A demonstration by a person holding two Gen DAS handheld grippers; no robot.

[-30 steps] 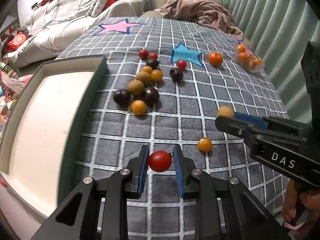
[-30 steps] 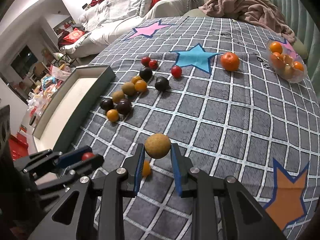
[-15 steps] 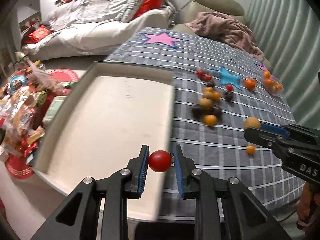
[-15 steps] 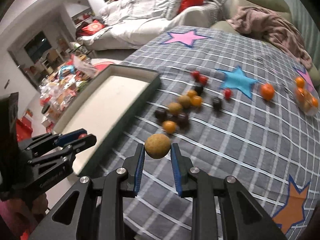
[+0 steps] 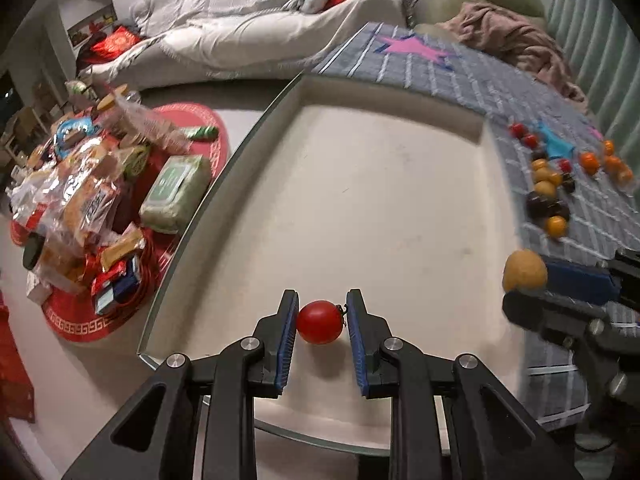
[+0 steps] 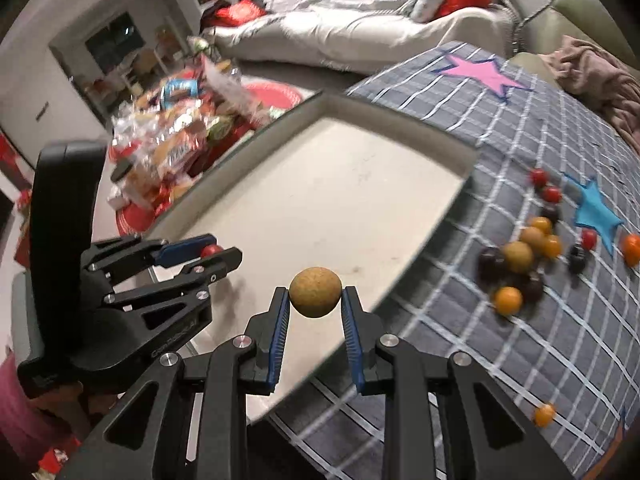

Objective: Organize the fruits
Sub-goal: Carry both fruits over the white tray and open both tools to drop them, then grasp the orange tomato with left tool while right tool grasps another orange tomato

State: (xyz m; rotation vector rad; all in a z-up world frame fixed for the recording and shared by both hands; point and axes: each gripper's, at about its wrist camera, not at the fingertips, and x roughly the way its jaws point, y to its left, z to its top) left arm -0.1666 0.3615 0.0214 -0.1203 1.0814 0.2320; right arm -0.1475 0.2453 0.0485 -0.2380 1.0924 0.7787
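My left gripper (image 5: 321,322) is shut on a red cherry tomato (image 5: 320,321) and holds it over the near end of the cream tray (image 5: 360,200). My right gripper (image 6: 315,300) is shut on a round tan fruit (image 6: 315,291) and holds it above the tray's right rim (image 6: 424,248). In the left wrist view the right gripper (image 5: 520,292) shows at the right with the tan fruit (image 5: 524,271). In the right wrist view the left gripper (image 6: 212,254) shows at the left with the tomato (image 6: 211,250). Several loose fruits (image 6: 520,256) lie on the grey checked cloth (image 6: 540,340).
A small orange fruit (image 6: 545,415) lies alone on the cloth near the front. A pile of snack packets (image 5: 80,200) sits on a red mat on the floor left of the tray. A sofa with white bedding (image 5: 260,28) stands behind.
Both grippers have moved left from over the cloth to over the tray, each still holding its fruit. The loose fruits have not moved.
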